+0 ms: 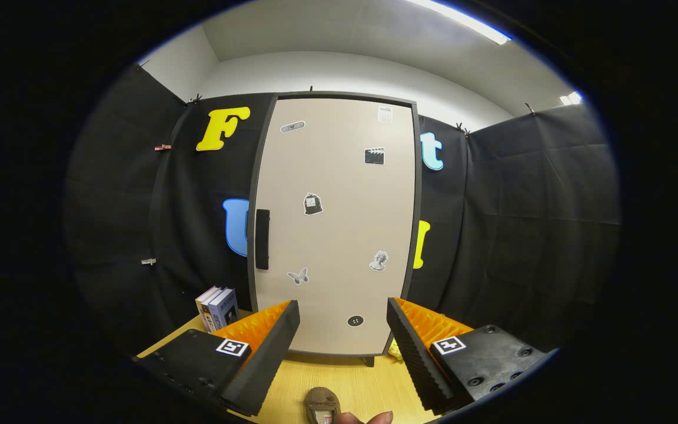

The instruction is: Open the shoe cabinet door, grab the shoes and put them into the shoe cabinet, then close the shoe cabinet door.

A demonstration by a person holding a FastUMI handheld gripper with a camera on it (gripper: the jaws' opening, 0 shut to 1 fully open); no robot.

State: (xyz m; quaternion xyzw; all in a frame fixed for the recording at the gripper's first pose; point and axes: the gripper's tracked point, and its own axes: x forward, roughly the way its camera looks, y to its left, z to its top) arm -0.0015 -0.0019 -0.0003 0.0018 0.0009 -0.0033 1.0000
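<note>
The jaws of the gripper [343, 330] are standing spread wide, with a broad gap between the two fingers [268, 347], and they are pinching nothing and touching nothing. They are hovering above a light yellow wooden tabletop [345, 377], which is showing through the gap.

Straight ahead of the jaws, beyond the fingertips, a tall shoe cabinet with a beige door in a dark grey frame [336, 224] is standing upright on the tabletop, and its door is sitting closed. A black vertical bar handle [262, 238] is running along the door's edge above and beyond the left finger. Several small stickers are dotting the door: a butterfly [298, 275], a bust [378, 260], a clapperboard [374, 156] and a round black one [355, 321] low down between the fingertips.

Near to the camera, in the gap between the jaws, a small brown shoe [322, 405] is lying on the tabletop, well short of the cabinet. Fingertips of a person's hand [365, 418] are showing just beside it.

Beyond the left finger, beside the cabinet's frame, a few upright books [218, 307] are standing on the tabletop. Just beyond the right finger, at the cabinet's foot, a small yellowish thing [395, 350] is peeking out, too hidden to identify.
</note>
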